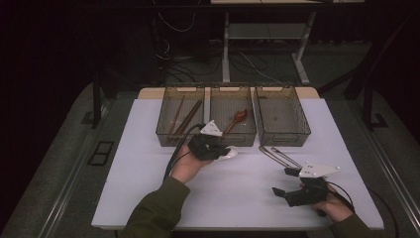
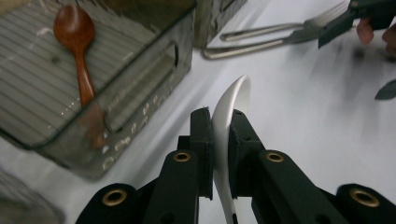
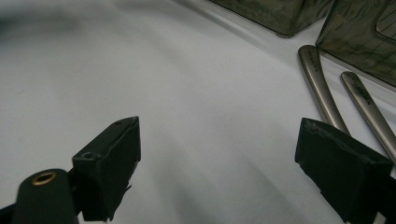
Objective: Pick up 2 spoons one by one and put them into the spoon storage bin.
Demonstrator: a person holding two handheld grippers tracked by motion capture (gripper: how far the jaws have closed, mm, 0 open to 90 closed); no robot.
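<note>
Setting: a white table (image 1: pixel 148 163) seen from above, lit in the middle of a dark room, with three smoky see-through bins in a row along its far edge.

Left gripper (image 1: pixel 229 151): just left of centre in the high view, held in the person's left hand (image 1: pixel 185 167), close in front of the middle bin (image 1: pixel 233 135).

Left jaws: pressed together on a white spoon (image 2: pixel 227 121). In the left gripper view the spoon stands on edge between the two black pads and its curved end rises past them at the middle of the frame.

White spoon, place: off the table top, in the grip, just in front of the middle bin's near wall.

Right gripper (image 1: pixel 287 182): lower right of the high view, held low over the table in the person's right hand (image 1: pixel 337 206).

Right jaws: wide apart with nothing between them. In the right gripper view one pad sits at lower left, the other at lower right, over bare white table.

Metal cutlery (image 1: pixel 278 156): two long silver handles lying side by side on the table, right of centre, between the right bin (image 1: pixel 282 134) and the right gripper. One handle runs just behind the right-hand pad in the right gripper view; whether they touch cannot be told.

Middle bin, contents: a brown wooden spoon (image 2: pixel 77 51) lying flat on the ribbed floor.

Left bin (image 1: pixel 181 116): holds brown wooden sticks (image 1: pixel 184 119) leaning lengthwise.
</note>
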